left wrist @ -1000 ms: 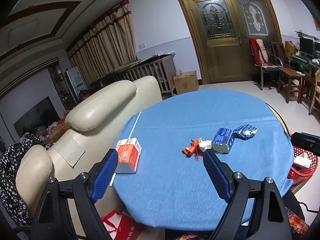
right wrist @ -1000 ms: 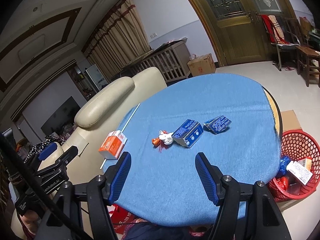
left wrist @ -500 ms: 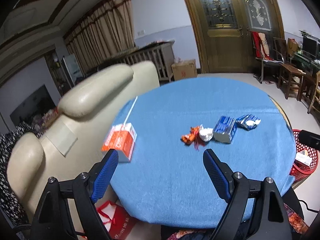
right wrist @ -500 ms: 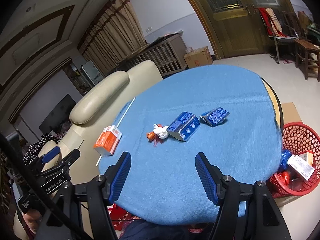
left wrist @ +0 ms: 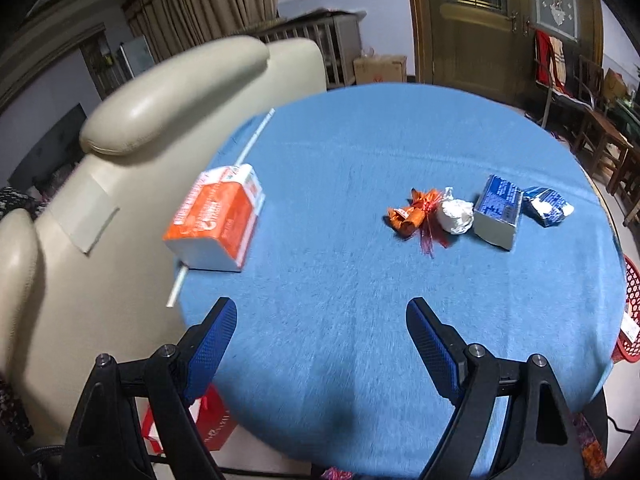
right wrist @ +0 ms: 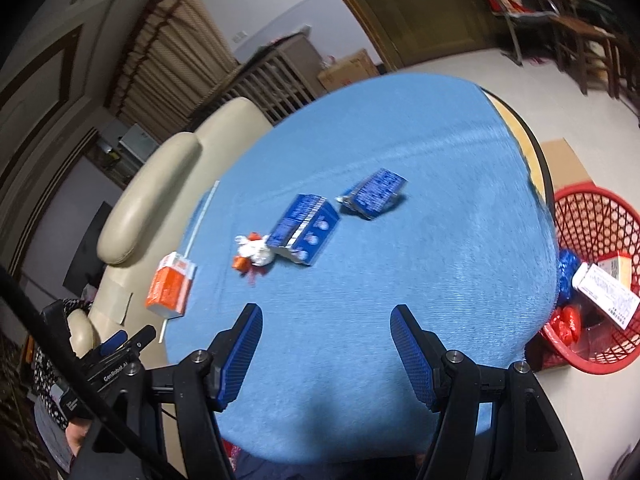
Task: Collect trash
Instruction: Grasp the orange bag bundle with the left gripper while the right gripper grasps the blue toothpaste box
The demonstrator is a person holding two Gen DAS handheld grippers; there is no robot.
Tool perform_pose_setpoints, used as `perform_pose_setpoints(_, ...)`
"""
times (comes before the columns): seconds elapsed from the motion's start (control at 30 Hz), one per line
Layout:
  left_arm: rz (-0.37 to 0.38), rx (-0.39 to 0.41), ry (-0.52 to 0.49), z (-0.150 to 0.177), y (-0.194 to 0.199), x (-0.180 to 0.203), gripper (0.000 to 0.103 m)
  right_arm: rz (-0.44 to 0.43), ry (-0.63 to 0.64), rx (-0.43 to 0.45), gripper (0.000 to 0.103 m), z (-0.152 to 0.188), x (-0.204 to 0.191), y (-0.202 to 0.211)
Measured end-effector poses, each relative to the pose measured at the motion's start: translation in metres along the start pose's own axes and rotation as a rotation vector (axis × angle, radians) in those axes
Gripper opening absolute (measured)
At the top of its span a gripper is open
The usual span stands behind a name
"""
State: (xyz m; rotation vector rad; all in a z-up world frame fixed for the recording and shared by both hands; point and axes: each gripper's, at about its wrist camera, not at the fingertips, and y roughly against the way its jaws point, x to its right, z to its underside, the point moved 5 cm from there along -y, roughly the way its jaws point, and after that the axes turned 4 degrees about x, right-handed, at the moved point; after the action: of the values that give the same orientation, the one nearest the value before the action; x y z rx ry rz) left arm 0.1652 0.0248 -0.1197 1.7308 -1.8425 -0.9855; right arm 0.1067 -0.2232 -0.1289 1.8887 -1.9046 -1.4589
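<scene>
A round bench point(left wrist: 360, 280) under a blue cloth stands beside a cream sofa point(left wrist: 120, 168), with a red basket point(right wrist: 600, 240) on the floor at its right edge. Both tongs tilt down over the near edge: the left tongs point(left wrist: 320, 332) and the right tongs point(right wrist: 326, 336) stand open, holding nothing. On the cloth lie an orange carton point(left wrist: 218, 220) over a white straw point(left wrist: 252, 144), an orange wrapper point(left wrist: 412, 216), a white wad point(left wrist: 456, 216), a blue box point(left wrist: 500, 212) and a blue packet point(left wrist: 548, 206). Motion blur smears all print. The basket is cut off in the left view.

Motion blur smears the orange carton point(left wrist: 216, 220); the red basket point(left wrist: 631, 312) is cut off at the left view's edge.
</scene>
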Motion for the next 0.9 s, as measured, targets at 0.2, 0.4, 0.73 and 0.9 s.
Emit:
perform_pose_setpoints(0.2,0.073,-0.034,-0.038,-0.018,-0.047,0.015,0.087,0.032,-0.056,-0.051,0.07,-0.014,0.025,-0.028)
perform_pose_setpoints(0.4,0.148,-0.039,-0.101,-0.042,-0.086,0.037,0.087,0.03,-0.141,-0.093,0.07,-0.044,0.04,-0.061)
perform_pose_setpoints(0.73,0.272,-0.058,-0.194,-0.07,-0.125,0.068,0.087,0.161,-0.049,-0.082,0.07,-0.106,0.042,-0.128)
perform_pose_setpoints(0.9,0.322,-0.08,-0.267,-0.074,-0.143,0.077,0.087,0.233,0.303,-0.185,0.073,-0.11,0.017,-0.161)
